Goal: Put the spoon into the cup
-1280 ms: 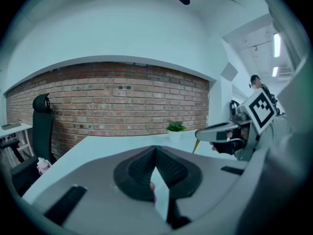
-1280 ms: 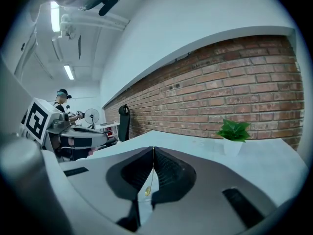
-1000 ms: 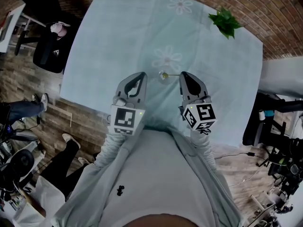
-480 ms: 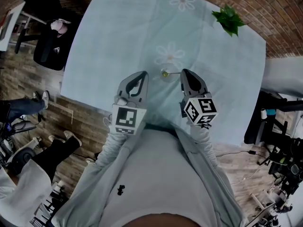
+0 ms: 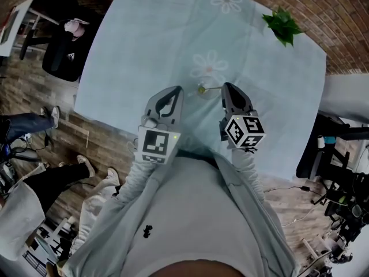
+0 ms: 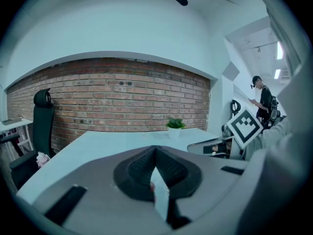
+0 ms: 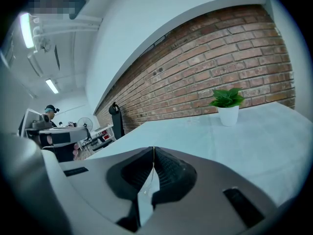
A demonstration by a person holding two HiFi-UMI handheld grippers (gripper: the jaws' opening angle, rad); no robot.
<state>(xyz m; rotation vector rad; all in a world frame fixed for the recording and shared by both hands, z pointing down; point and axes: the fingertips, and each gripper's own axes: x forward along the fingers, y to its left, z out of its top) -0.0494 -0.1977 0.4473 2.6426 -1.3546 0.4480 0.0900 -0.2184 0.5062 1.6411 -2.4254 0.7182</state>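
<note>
Pale tablecloth (image 5: 144,39): spoon (image 5: 212,88), slim, stiff, probably light and slippery; right gripper (image 5: 225,86) pinched its handle; left gripper (image 5: 176,89) closed, empty.

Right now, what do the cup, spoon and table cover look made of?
cup: looks like clear glass; the cloth shows through it.
spoon: thin and slim, probably metal with a gold tint; too small to be sure.
table cover: pale blue, matte, with printed flowers; fabric or vinyl, can't tell which.
</note>
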